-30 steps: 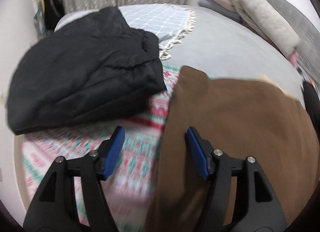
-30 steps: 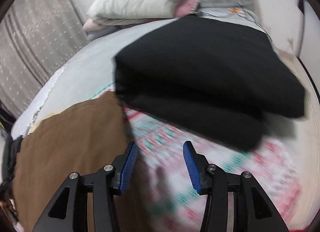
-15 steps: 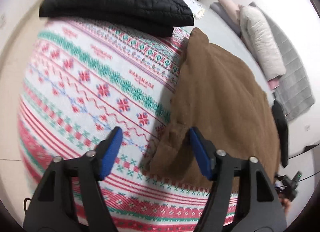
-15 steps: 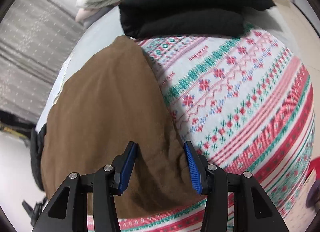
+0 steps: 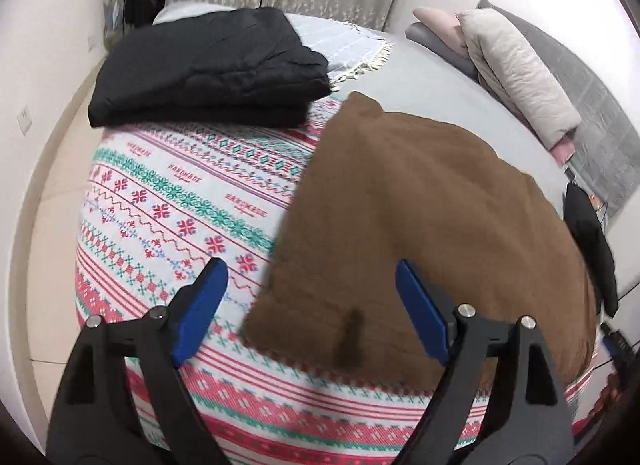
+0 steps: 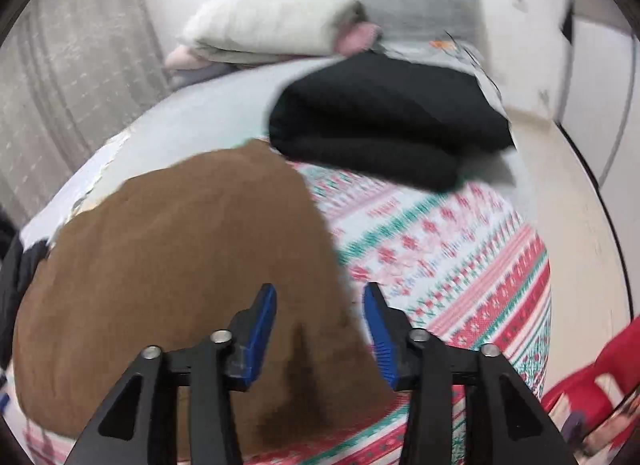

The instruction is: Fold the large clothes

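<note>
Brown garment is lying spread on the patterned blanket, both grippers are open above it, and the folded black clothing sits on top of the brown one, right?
Not quite. The folded black clothing does not sit on the brown garment; it lies beside it on the patterned blanket, as the left wrist view shows. The left gripper and right gripper are indeed open above the brown garment.

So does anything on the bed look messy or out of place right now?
Nothing stands out. The brown fleece garment lies flat on the patterned blanket, and the folded black jacket sits neatly beyond it. Both hand-held grippers hover open, empty.
</note>
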{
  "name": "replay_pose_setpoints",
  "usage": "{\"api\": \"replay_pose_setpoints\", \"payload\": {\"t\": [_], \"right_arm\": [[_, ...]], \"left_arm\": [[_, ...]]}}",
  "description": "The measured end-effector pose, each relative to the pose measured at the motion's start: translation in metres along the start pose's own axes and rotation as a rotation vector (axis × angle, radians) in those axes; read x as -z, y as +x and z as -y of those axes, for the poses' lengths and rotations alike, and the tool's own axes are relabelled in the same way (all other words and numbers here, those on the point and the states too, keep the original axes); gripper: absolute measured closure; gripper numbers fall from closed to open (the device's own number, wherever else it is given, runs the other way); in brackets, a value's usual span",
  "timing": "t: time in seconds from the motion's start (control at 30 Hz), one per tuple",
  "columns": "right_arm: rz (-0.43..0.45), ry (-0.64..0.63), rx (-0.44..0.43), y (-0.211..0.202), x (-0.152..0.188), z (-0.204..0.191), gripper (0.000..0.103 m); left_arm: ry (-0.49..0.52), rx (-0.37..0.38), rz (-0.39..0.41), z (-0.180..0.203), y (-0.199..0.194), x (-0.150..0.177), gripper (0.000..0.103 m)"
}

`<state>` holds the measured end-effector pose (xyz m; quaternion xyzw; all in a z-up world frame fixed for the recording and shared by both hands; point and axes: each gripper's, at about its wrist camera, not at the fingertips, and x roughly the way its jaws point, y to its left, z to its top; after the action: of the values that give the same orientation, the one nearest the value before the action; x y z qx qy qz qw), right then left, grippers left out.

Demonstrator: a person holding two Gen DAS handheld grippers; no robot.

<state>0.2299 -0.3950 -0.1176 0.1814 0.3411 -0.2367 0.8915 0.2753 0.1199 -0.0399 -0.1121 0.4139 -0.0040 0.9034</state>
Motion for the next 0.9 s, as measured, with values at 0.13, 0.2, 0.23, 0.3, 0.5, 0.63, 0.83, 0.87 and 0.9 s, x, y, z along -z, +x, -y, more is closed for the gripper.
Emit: {"api": "replay_pose_setpoints", "payload": {"t": [0.13,0.2,0.23,0.3,0.5,0.63,0.83,0.87,0.9], "right_arm": [[0.008,-0.054,-0.046,-0.012,0.003,-0.027,0.040],[0.016,-0.093,-0.065,-0.018,0.008,-0.038,0.038],[0.022,-0.120,-0.067,-0.020,0.011,-0.045,0.037],[0.026,-0.158,-0.064,-0.024,0.018,-0.056,0.036],[0.009,-0.236,-0.064,-0.025,0.031,-0.077,0.036],[-0.007,-0.267,-0.064,-0.024,0.037,-0.086,0.036],[-0.023,-0.314,-0.056,-0.021,0.046,-0.101,0.036],[-0.023,-0.323,-0.055,-0.021,0.047,-0.103,0.036],[-0.024,-0.330,-0.059,-0.021,0.049,-0.105,0.036]], "left_arm": [[0.060,-0.038,-0.072,0.019,0.006,0.017,0.017],[0.066,-0.044,-0.111,0.024,0.006,0.027,0.017],[0.067,-0.045,-0.128,0.028,0.007,0.031,0.017],[0.077,-0.043,-0.149,0.033,0.008,0.039,0.017],[0.068,0.015,-0.236,0.042,0.017,0.058,0.016],[-0.022,0.101,-0.329,0.037,0.031,0.066,0.014],[-0.065,0.119,-0.291,0.037,0.035,0.063,0.007],[-0.071,0.119,-0.281,0.036,0.035,0.063,0.007],[-0.072,0.118,-0.277,0.038,0.036,0.062,0.007]]}}
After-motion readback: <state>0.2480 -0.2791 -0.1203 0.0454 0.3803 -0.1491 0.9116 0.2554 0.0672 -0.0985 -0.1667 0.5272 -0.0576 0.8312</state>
